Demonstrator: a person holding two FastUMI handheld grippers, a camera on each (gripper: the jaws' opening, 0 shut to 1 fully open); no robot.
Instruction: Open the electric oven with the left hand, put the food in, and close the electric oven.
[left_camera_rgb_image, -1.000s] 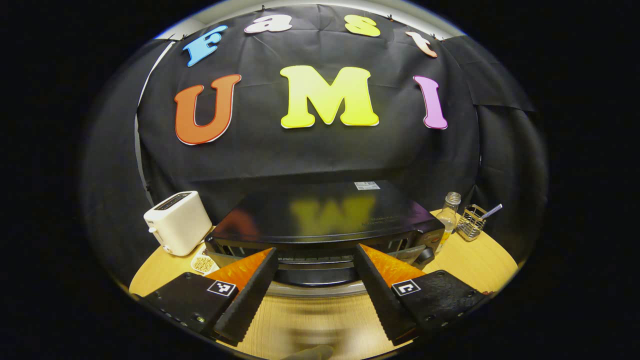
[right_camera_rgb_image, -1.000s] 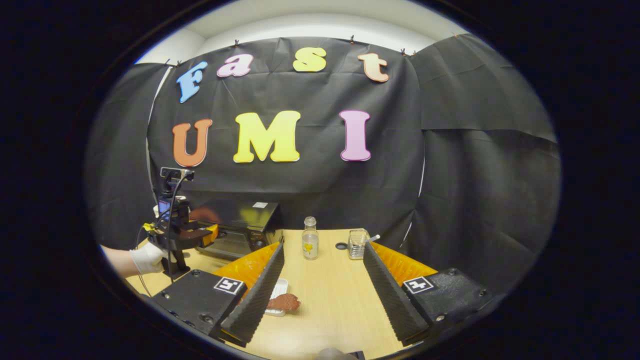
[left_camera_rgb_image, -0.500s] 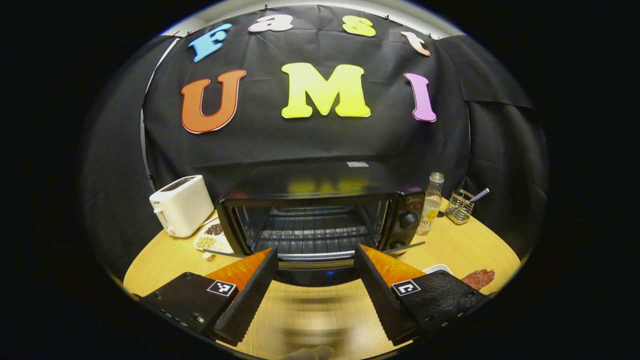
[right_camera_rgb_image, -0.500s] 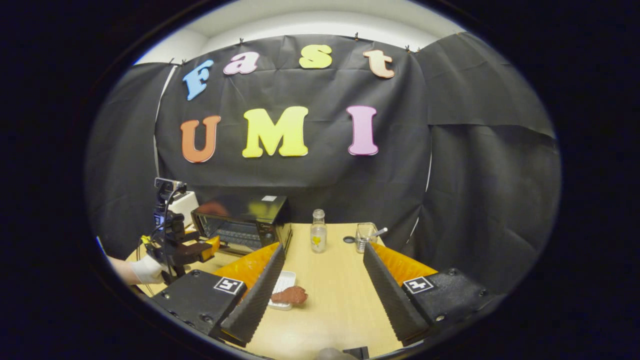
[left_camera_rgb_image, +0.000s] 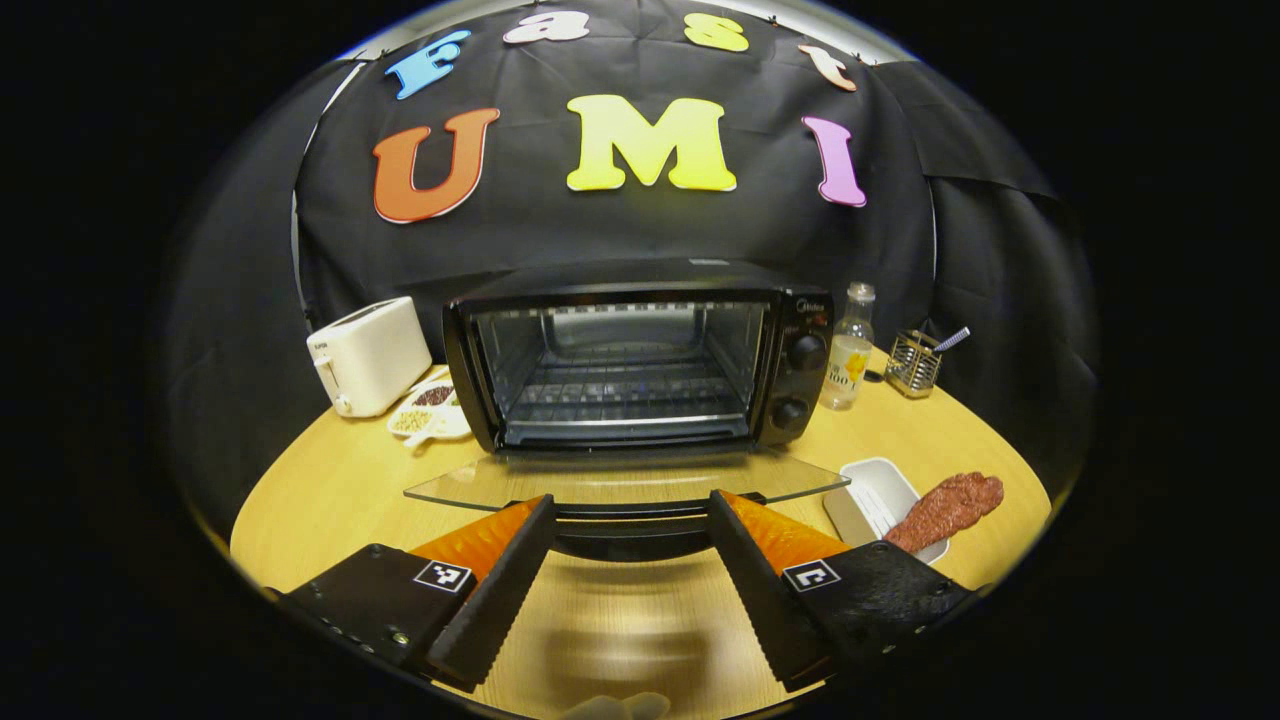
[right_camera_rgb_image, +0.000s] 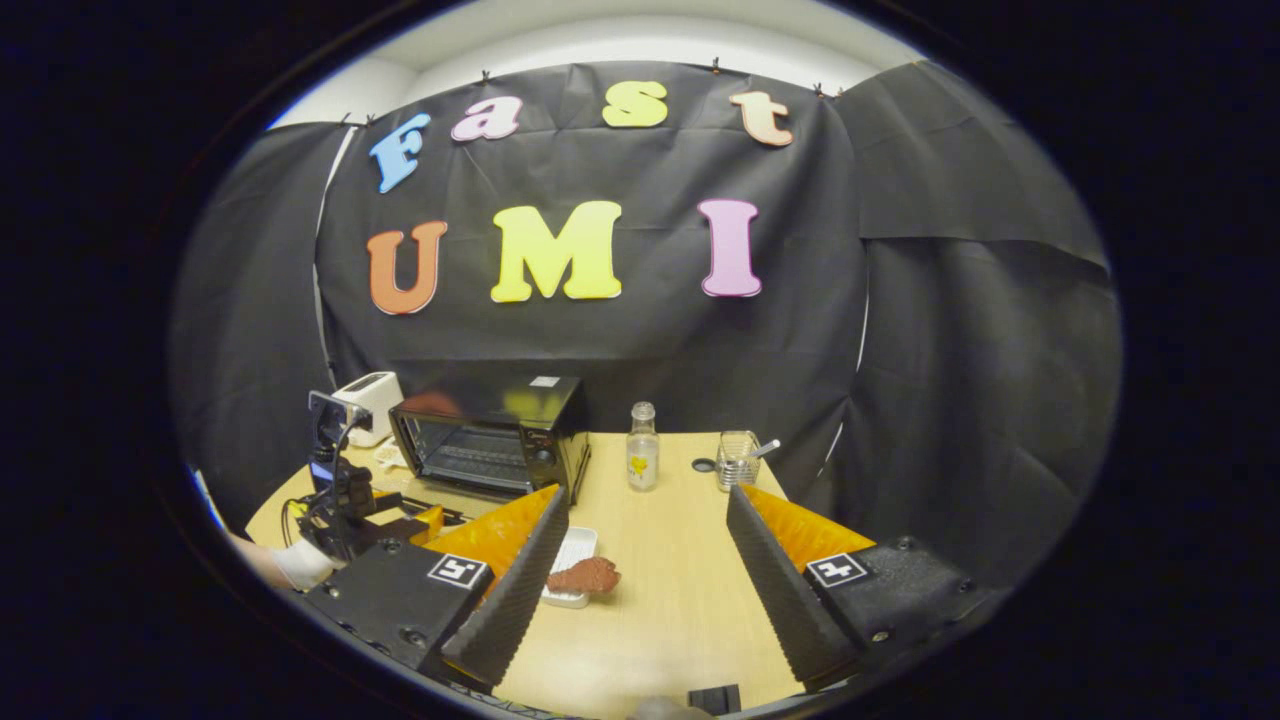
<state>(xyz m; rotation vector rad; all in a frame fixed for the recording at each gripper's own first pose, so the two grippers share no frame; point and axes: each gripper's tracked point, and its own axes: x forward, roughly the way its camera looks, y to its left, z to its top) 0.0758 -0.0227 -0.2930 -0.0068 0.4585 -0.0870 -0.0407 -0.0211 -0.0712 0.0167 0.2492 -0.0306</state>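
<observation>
Black electric oven (left_camera_rgb_image: 640, 360) glass door (left_camera_rgb_image: 625, 480) lay flat; my left claw (left_camera_rgb_image: 630, 545) gaped at its front edge handle, right claw (right_camera_rgb_image: 645, 560) gaped above bare wooden table (right_camera_rgb_image: 660, 590).

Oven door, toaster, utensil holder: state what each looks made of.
Oven door: clear glass, probably; the table's wood shows through it. Dark frame bar at its front edge.
Toaster: smooth cream casing, likely plastic, with a soft sheen.
Utensil holder: thin metal wire, seemingly; open grid, silvery glint.
</observation>
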